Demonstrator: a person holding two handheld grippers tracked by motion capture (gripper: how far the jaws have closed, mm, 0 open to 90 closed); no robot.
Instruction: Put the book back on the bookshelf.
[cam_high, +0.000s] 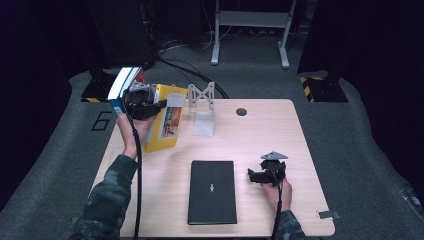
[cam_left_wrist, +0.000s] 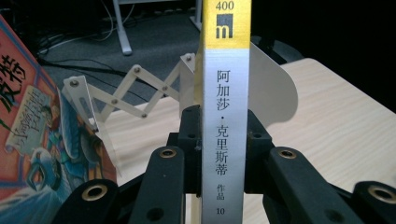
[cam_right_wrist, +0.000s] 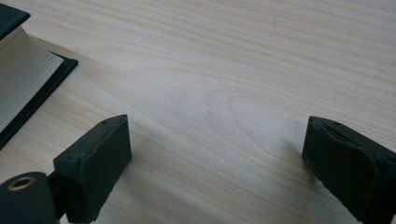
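Left tongs (cam_left_wrist: 224, 140) pinching thin yellow-and-white paperback (cam_left_wrist: 225, 93) upright, left of white metal scissor-frame bookend (cam_high: 202, 107); lower spine cut off. Right tongs (cam_right_wrist: 215, 158) spread above pale wooden table (cam_right_wrist: 233, 70), right of black hardcover book (cam_high: 212, 191).

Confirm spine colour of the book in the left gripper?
Book spine: silver-grey with a yellow top band; clearest in the left gripper view.

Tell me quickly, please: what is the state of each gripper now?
Left gripper: closed on the yellow book, gripping its spine.
Right gripper: open, holding nothing, over the table.
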